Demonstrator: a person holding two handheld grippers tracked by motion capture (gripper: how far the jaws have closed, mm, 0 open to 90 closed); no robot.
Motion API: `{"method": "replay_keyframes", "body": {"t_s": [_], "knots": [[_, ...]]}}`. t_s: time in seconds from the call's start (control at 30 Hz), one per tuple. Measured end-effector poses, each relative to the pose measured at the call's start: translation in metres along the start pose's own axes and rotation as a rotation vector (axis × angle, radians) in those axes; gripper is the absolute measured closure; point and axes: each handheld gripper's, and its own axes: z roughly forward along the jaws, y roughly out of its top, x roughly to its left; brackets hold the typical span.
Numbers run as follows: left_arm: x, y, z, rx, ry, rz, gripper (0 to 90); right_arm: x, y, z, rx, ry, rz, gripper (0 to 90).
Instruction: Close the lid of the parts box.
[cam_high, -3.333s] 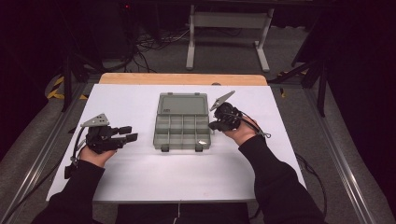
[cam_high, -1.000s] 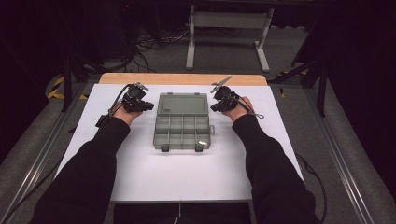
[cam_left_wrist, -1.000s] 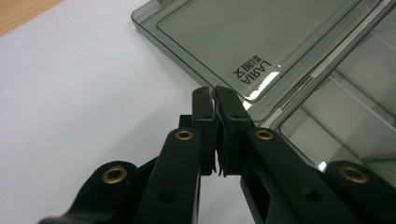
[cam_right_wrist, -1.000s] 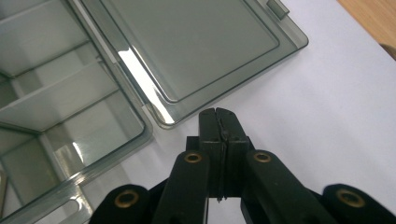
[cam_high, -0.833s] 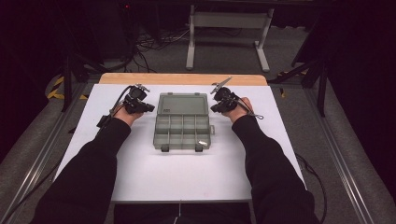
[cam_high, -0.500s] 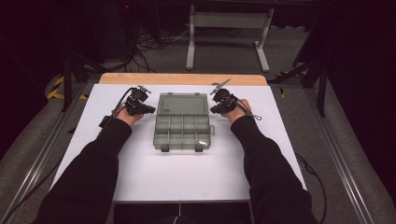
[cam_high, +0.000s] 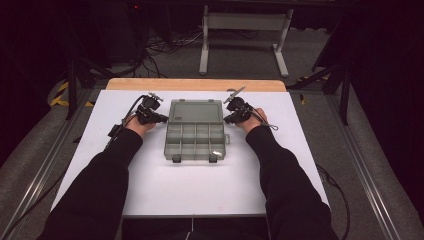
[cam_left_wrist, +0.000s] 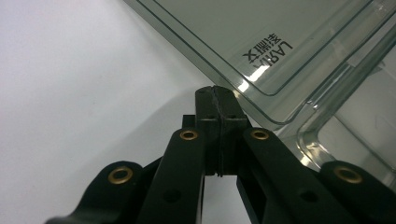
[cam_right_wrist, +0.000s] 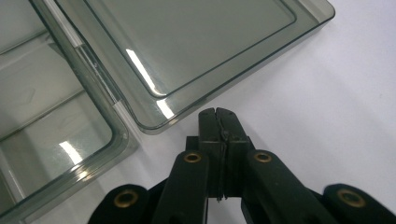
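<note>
A clear grey plastic organiser box (cam_high: 195, 131) lies open in the middle of the white table, its lid (cam_high: 195, 111) flat toward the far side and its divided tray (cam_high: 194, 145) nearer the person. My left gripper (cam_high: 161, 118) is shut at the lid's left edge; in the left gripper view its tips (cam_left_wrist: 216, 93) sit right at the lid's rim (cam_left_wrist: 261, 100), with nothing between the jaws. At the lid's right edge my right gripper (cam_high: 227, 119) is also shut and empty, its tips (cam_right_wrist: 218, 114) just short of the lid's corner (cam_right_wrist: 159, 122).
The white table top (cam_high: 190, 185) stretches toward the person, with a wooden strip (cam_high: 195, 84) along its far edge. A small pale item (cam_high: 216, 152) lies in one near-right compartment. Cables and a metal stand (cam_high: 245, 30) are on the floor beyond.
Both hands have come up from the near sides of the box to the lid's two edges. Over the last second they hardly shifted, edging slightly closer to the lid.
</note>
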Motion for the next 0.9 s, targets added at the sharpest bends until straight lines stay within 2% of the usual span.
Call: {"method": "replay_keyframes", "body": {"t_s": [0.37,0.9], "knots": [[0.0015,-0.0013,0.0036,0.002,-0.012,-0.026,89.7,0.0008,0.0009,0.0024,-0.001,0.0,-0.006,89.8],[-0.002,-0.0006,0.0044,0.008,0.007,-0.031,89.7,0.0012,0.0025,0.0043,-0.003,-0.016,-0.013,89.9]]}}
